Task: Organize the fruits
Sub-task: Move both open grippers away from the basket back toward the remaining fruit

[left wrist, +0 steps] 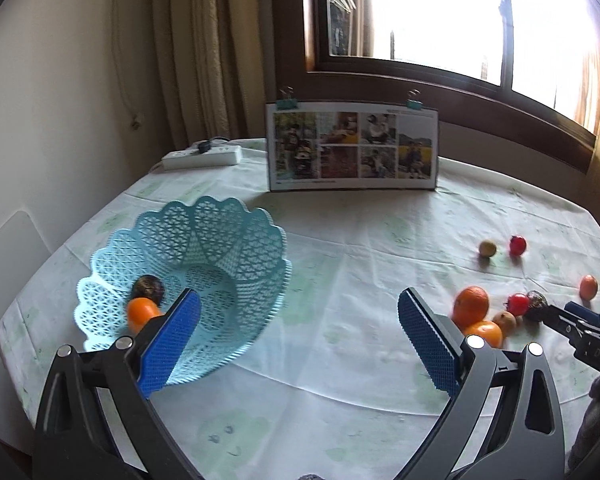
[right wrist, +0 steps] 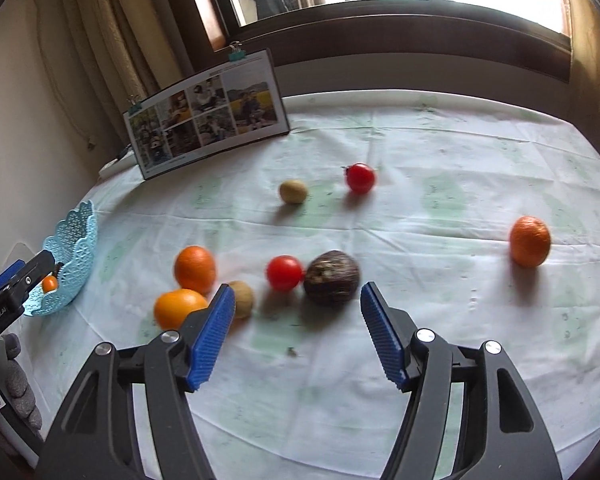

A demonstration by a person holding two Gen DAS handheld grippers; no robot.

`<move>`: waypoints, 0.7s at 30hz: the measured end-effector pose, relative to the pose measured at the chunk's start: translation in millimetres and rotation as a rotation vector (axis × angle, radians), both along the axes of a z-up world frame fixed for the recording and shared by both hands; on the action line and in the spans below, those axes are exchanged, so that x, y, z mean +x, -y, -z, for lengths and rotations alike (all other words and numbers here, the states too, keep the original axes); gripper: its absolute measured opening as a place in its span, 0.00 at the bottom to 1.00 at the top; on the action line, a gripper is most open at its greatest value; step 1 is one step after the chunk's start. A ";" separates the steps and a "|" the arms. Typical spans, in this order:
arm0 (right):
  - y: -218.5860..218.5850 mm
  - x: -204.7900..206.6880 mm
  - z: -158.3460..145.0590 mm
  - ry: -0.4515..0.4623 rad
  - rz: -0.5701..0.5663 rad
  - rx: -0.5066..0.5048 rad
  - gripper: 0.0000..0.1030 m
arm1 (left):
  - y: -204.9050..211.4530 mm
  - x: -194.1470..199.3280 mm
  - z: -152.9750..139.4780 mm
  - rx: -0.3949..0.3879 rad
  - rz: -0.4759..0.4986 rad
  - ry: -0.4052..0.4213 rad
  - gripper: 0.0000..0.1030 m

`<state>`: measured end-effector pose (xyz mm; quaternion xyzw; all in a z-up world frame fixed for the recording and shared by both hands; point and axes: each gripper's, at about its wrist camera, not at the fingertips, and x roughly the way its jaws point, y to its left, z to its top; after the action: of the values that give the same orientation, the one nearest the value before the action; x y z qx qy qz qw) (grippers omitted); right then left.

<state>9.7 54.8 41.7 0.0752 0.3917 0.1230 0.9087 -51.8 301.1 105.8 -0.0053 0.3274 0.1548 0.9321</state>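
Fingers of both grippers stand spread and pinch nothing: the left gripper [left wrist: 300, 340] hovers just right of the basket, and the right gripper [right wrist: 296, 332] faces the loose fruit, its blue ribbed pads [right wrist: 214, 332] flanking the dark fruit without touching it.

Table [right wrist: 440, 152]: round, under a pale, creased cloth with faint green print; soft enough that round fruit may roll slowly.

Photo board [left wrist: 352, 146]: stiff card held upright by binder clips at the far edge.

Basket [left wrist: 204, 240]: light blue openwork plastic with a scalloped rim, at the table's left. It holds a dark fruit and an orange [left wrist: 140, 312]. It is probably light and may skid if bumped.

Dark fruit [right wrist: 331, 278]: mottled brown, roundish, rough-looking, nearest the right gripper and touching or almost touching a tomato. It is judged firm; grip across its widest part.

Oranges [right wrist: 195, 268]: two close together at the left of the cluster, and one [right wrist: 530, 241] well apart at the right. Dimpled peel should give good friction; moderate squeeze at the equator.

Tomatoes [right wrist: 284, 273]: one in the cluster and one [right wrist: 360, 177] farther back. Glossy and smooth, likely slippery and easily bruised; close gently.

Small tan fruits [right wrist: 293, 191]: dull-skinned, one beside the far tomato and one [right wrist: 242, 299] behind the right gripper's left finger. Kind uncertain.
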 end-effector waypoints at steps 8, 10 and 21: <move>26.1 2.3 9.3 -0.007 0.055 0.010 0.67 | 38.9 17.7 19.4 -0.015 0.097 -0.071 0.97; 27.8 3.3 12.0 -0.012 0.060 0.015 0.67 | 46.8 21.3 25.5 -0.019 0.113 -0.094 0.97; 36.5 6.4 19.7 -0.036 0.090 0.044 0.67 | 90.6 38.7 48.6 -0.031 0.249 -0.184 0.97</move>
<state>16.1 18.3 22.1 0.1148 0.4015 0.0889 0.9043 -13.1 210.4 57.2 0.0350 0.4121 0.0330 0.9099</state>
